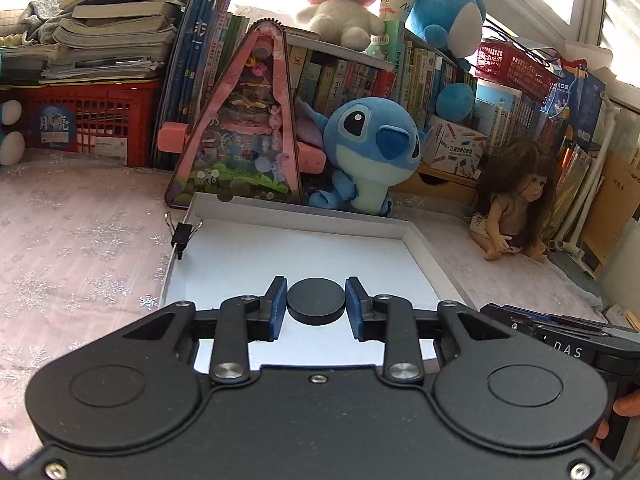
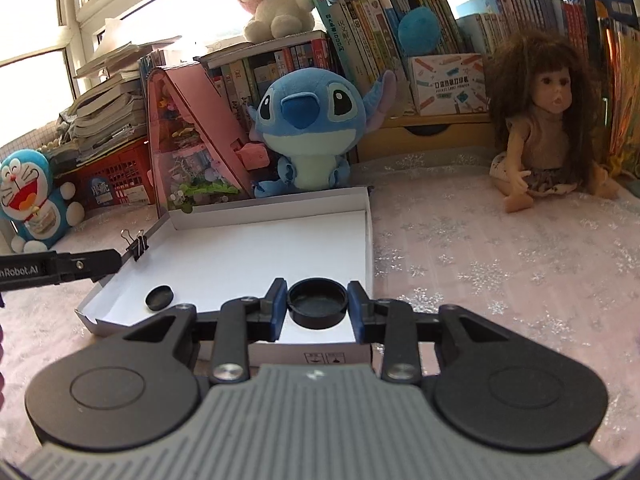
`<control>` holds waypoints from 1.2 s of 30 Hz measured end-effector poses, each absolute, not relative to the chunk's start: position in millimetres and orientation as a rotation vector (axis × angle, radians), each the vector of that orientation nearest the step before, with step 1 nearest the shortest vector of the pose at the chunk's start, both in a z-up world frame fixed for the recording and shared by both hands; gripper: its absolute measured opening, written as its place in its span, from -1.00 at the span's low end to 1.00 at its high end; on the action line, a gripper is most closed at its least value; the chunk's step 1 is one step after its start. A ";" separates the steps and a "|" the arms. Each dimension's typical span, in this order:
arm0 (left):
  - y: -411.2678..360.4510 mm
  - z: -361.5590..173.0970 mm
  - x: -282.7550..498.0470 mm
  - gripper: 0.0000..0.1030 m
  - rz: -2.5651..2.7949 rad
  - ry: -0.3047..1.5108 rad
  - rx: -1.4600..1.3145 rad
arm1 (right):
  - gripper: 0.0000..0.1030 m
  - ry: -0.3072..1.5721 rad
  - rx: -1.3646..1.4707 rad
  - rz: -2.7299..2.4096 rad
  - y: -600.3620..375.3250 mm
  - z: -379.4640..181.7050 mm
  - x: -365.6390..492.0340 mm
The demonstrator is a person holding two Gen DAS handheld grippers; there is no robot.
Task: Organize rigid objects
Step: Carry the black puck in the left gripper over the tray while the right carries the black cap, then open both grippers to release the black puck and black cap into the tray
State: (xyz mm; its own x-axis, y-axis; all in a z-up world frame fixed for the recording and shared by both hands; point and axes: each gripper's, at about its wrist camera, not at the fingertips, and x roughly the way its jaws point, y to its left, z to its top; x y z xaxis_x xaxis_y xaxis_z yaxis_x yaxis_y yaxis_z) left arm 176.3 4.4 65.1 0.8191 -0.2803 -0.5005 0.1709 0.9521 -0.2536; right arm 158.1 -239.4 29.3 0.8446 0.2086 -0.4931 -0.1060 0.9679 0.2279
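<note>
— Discs first: what has each gripper got?
— Left gripper (image 1: 316, 304) is clenched on a flat black disc (image 1: 316, 298), its blue pads (image 1: 280, 308) pressing both sides. Right gripper (image 2: 317, 306) is clamped on a black cap (image 2: 317, 305), hollow side up.
— Where are they?
— Both are over the near part of the white tray (image 2: 372, 232). In the right wrist view, the left gripper's disc (image 2: 159, 297) shows near the tray's left side; whether it touches the floor I cannot tell.
— Anything on the tray?
— A black binder clip (image 2: 136, 245) is clipped on its left wall.
— And around it?
— A pink snowflake cloth (image 2: 500, 264) lies underneath. Just behind the tray sit a blue plush toy (image 2: 308, 120) and a pink triangular box (image 1: 244, 132); a long-haired doll (image 2: 548, 120) sits to the right, against the rows of books (image 1: 352, 76).
</note>
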 end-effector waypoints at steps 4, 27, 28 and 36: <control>-7.3 58.2 187.6 -0.43 -0.279 0.568 -0.197 | -0.28 0.551 0.259 0.238 -235.7 23.9 165.8; -19.6 13.8 224.0 -0.43 -0.228 0.657 -0.123 | -0.27 0.536 0.033 0.253 -183.2 -4.5 195.4; -19.3 13.1 224.5 -0.43 -0.226 0.658 -0.123 | -0.27 0.538 0.029 0.251 -182.7 -5.5 196.6; -19.1 7.0 230.4 -0.43 -0.209 0.679 -0.118 | -0.27 0.567 0.019 0.246 -179.4 -10.6 206.9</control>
State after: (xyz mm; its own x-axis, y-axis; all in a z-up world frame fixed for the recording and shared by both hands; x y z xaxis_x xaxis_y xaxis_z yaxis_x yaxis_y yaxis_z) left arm 230.4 -19.1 7.0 0.7582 -0.2302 -0.6100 0.1535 0.9723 -0.1761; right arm 206.9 -179.4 -10.6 0.8148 0.2361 -0.5296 -0.2253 0.9705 0.0859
